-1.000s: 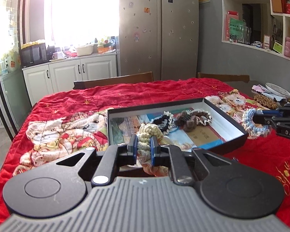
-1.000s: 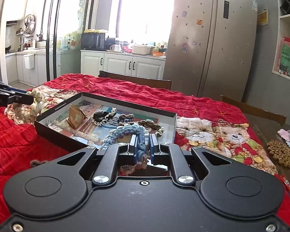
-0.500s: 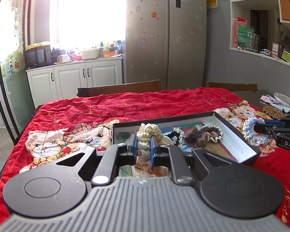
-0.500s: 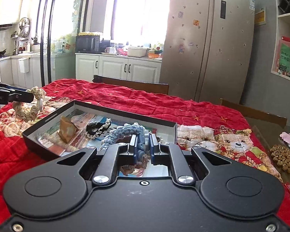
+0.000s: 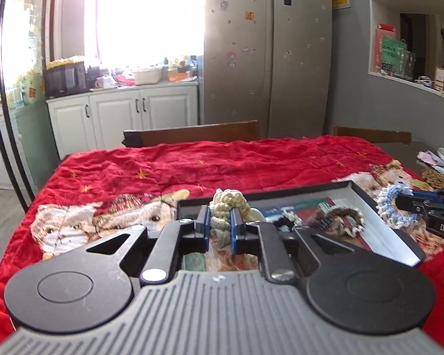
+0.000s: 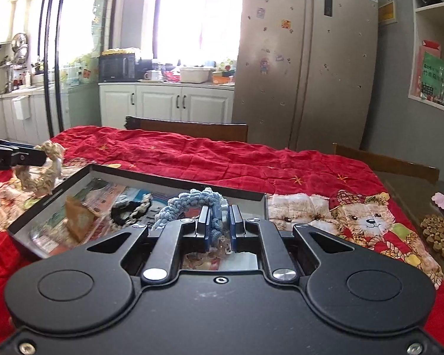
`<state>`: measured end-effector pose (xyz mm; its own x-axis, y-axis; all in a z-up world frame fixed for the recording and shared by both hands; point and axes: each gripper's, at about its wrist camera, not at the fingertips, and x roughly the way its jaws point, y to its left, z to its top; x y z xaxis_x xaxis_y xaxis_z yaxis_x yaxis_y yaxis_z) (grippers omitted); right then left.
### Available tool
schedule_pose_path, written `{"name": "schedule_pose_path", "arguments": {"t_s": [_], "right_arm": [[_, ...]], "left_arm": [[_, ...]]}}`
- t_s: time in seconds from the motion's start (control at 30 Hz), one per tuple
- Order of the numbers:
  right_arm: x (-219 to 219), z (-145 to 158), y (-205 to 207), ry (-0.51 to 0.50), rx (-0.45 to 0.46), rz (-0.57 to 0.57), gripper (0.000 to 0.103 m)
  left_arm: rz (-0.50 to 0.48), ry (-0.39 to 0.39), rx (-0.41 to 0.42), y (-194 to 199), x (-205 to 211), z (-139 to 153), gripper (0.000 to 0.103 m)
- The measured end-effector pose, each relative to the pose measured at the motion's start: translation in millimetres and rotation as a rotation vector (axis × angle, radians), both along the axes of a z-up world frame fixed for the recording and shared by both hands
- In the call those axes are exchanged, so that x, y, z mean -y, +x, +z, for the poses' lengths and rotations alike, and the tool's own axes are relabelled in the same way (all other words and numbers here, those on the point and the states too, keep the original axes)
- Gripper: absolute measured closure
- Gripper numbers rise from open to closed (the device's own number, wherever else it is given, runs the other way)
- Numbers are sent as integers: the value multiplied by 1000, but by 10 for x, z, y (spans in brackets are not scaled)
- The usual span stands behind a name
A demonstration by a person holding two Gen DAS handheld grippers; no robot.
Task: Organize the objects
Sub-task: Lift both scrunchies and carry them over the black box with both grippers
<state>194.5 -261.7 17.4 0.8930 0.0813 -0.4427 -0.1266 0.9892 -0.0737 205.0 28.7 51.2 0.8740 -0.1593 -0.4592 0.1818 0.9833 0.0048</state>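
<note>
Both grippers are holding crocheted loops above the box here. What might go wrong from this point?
1. The left gripper pinches only part of the cream loop; the soft yarn may slip out.
2. The blue loop dangles from the right gripper over the black box; it might snag the rim.
3. The box already holds a dark scrunchie and papers, so dropped loops may tangle.

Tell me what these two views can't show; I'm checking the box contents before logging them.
- Left wrist view: the near part of the box is hidden behind the left gripper holding the cream scrunchie.
- Right wrist view: box items are motion-blurred; the right gripper, with the blue scrunchie, covers the near corner.
</note>
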Motion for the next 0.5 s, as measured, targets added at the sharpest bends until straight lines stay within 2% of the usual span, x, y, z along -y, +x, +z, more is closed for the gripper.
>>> {"name": "schedule_pose_path", "arguments": {"t_s": [0.5], "right_arm": [[29, -176, 408, 49, -24, -62, 91]], "left_arm": [[24, -12, -23, 362, 145, -163, 87]]}}
